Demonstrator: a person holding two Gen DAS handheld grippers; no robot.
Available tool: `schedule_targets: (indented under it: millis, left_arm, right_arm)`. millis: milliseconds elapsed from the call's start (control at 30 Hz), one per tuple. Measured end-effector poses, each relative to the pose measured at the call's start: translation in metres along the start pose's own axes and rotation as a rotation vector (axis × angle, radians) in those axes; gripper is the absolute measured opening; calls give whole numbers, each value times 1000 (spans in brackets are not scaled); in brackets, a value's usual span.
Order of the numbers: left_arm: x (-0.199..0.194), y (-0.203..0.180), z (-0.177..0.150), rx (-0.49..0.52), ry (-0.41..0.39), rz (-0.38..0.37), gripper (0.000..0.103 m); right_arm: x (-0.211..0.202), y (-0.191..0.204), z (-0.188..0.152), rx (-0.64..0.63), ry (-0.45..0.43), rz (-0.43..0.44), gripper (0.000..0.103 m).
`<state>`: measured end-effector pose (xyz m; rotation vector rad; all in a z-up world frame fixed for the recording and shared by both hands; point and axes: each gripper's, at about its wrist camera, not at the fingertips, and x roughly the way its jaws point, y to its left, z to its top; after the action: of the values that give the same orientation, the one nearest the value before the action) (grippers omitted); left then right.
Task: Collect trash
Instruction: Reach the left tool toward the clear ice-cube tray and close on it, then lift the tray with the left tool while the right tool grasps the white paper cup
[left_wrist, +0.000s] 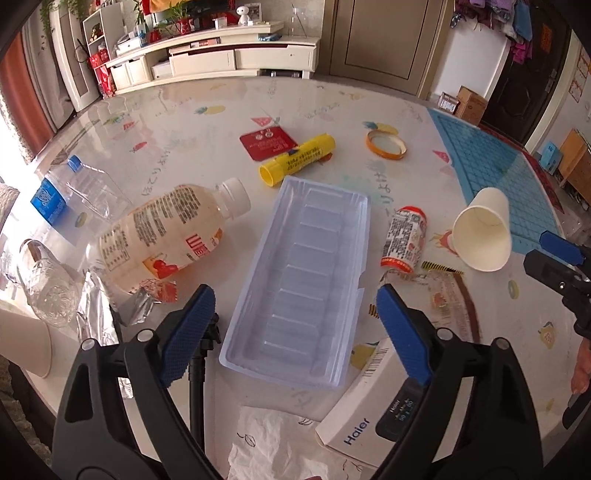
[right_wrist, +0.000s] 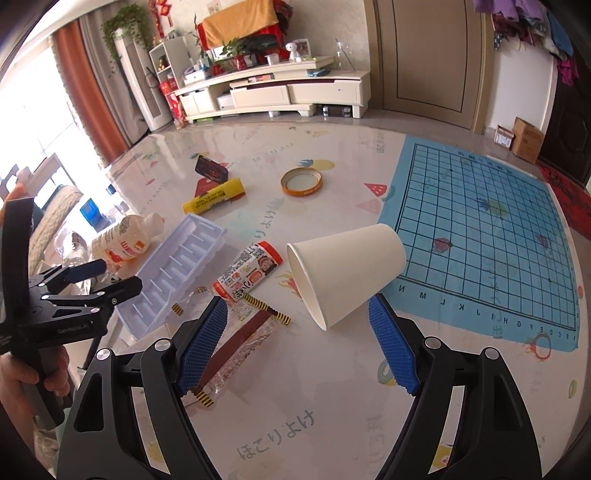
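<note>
The trash lies scattered over a glossy surface (left_wrist: 207, 110) printed with fruit pictures and script. Lower centre of the left wrist view, a clear plastic blister tray (left_wrist: 301, 280) lies flat with its long side running away from the camera; the left claw (left_wrist: 295, 325) hangs over its near end, blue pads spread wide to either side and touching nothing. Left of the tray lies a drink bottle (left_wrist: 166, 236) on its side, white cap toward upper right, with crumpled foil (left_wrist: 110, 314) at its base and a clear water bottle with a blue cap (left_wrist: 70, 195) beyond it. Above the tray lies a yellow glue stick (left_wrist: 297, 158), partly over a red card (left_wrist: 267, 142), and an orange jar lid (left_wrist: 386, 144) sits to the right. Right of the tray lies a small red-capped container (left_wrist: 404, 238), then a white paper cup (left_wrist: 484, 230) on its side. A white Haier box (left_wrist: 365, 413) and a crumpled tissue (left_wrist: 280, 443) sit at the lower edge.

In the right wrist view the paper cup (right_wrist: 345, 273) lies in mid frame, mouth toward lower left. The right claw (right_wrist: 297, 343) is spread too, its pads just below the cup without pressing on it. A clear wrapper with striped ends (right_wrist: 240, 332) lies under its left pad. At right lies a blue grid mat (right_wrist: 480, 236).
</note>
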<state>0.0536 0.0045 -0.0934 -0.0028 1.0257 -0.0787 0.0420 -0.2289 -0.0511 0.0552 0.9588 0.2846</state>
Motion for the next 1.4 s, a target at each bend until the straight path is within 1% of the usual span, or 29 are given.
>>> schedule_targets:
  millis: [67,167,200,300,333,367,400,433,500,533,567,600,633,667,700,733,767,800,833,867,933,967,1133,1200,1400]
  left_arm:
    - [7,-1,-2,3,13,4,85]
    - [17,-1,-4,-1,27,5,75]
    - [20,0,-5,-7,34,2,73]
    - [26,3,-5,-20,44,12,70]
    - [28,4,-5,-20,47,19,66]
    - [30,5,-5,-20,47,32,64]
    - [32,6,-5,-22,44,36,61]
    - [33,8,-4,-30,51,26,60]
    - [36,11,-4,-44,58,14,58]
    - [36,12,-4,-47,52,9,57]
    - [37,12,-2,-49,53,7,55]
    - [37,13,-2,-50,51,9,51]
    - [37,13,-2,-51,49,7,47]
    - [36,13,-1,-53,46,-4,38]
    - [36,14,-1,-55,45,-11,33]
    - [35,14,-1,-58,42,-13,19]
    - [36,15,0,-58,50,-23,9]
    - [37,15,-1,-64,50,-41,8]
    - [36,16,-1,-66,48,-44,8]
    - [35,16,-1,-63,45,-44,7]
    - [34,16,-2,-66,41,-47,6]
    - [33,15,-2,-71,41,-57,3]
    - [25,11,0,-63,20,-68,3]
    - [20,10,1,-60,10,-73,3]
    - [6,5,7,-48,-24,-74,2]
  right_arm:
    - [4,-1,0,1,1,-6,77]
    - [9,-3,2,4,3,-13,72]
    - [11,-4,3,4,4,-15,72]
    - [16,-5,4,3,2,-30,67]
    - [17,-5,4,2,2,-35,64]
    - [19,-5,5,1,1,-42,61]
    - [21,-4,5,-2,1,-48,61]
    - [23,-4,5,-7,0,-53,60]
    - [27,-3,6,-18,5,-63,53]
    - [29,-3,6,-16,8,-65,48]
    - [30,-3,6,-16,5,-66,45]
    - [29,-2,6,-20,-3,-70,44]
    - [29,-2,6,-23,-5,-75,40]
    - [29,-2,7,-24,-5,-78,34]
    - [29,-3,7,-22,-8,-81,30]
    - [29,-3,7,-19,-6,-79,28]
    - [29,-5,7,-15,-4,-72,27]
    - [29,-5,7,-12,-3,-70,23]
    - [29,-6,7,-10,3,-68,9]
    - [29,-8,7,-5,6,-66,4]
    - [28,-10,6,6,4,-63,4]
    - [27,-10,5,10,2,-61,3]
    - [16,-11,7,12,-20,-42,3]
    - [11,-12,9,12,-30,-35,1]
    - [-2,-13,14,20,-53,-20,1]
